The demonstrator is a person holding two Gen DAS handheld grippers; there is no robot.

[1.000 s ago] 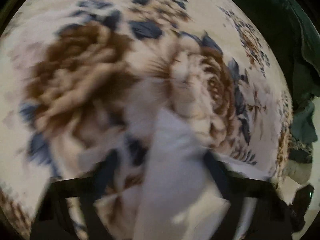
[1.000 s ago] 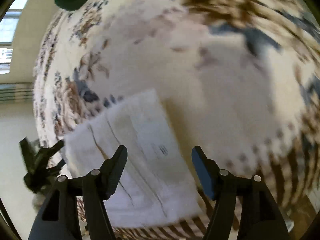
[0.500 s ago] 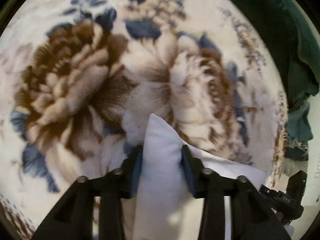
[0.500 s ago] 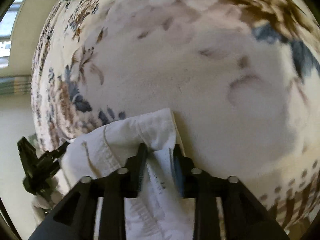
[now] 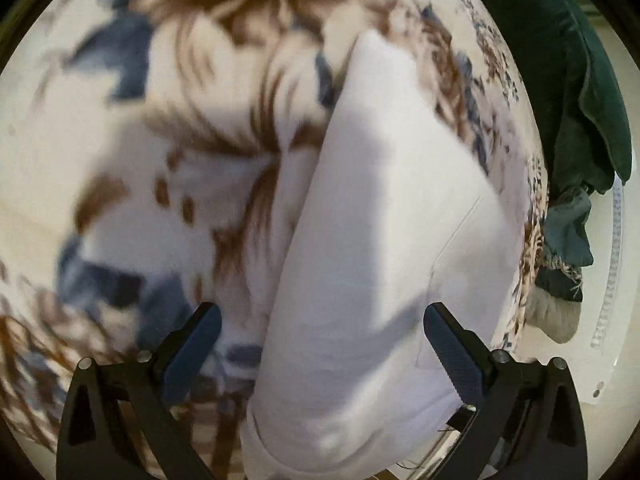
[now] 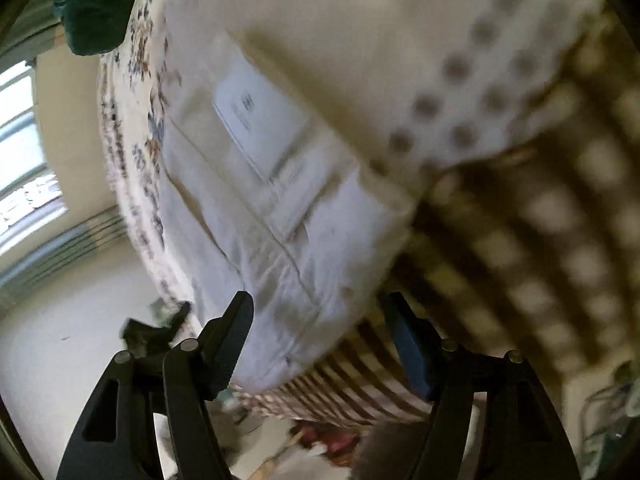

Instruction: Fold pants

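**White pants lie on the flowery blanket, both tongs let go**

The white pants [image 5: 380,248] lie folded on a blanket with big brown and blue flowers [image 5: 168,152]. In the left wrist view the pants run from 6 o'clock up toward 12 o'clock, ending in a rounded tip. Their low end sits between the two arms of the left tongs [image 5: 322,344], closer to the arm at 4 o'clock. The left tongs have just been opening and now stand wide. Their pads do not press the cloth.

In the right wrist view the pants [image 6: 280,232] lie at the middle, with a white label [image 6: 260,120] on top toward 11 o'clock. The near end of the pants sits between the arms of the right tongs [image 6: 322,344]. These tongs have just been opening too, and they are let go, not squeezing the cloth.

A dark green cloth [image 5: 568,80] lies at 2 o'clock in the left view, at the blanket's edge. A window [image 6: 24,152] shows at 9 o'clock in the right view. Both views are blurry.
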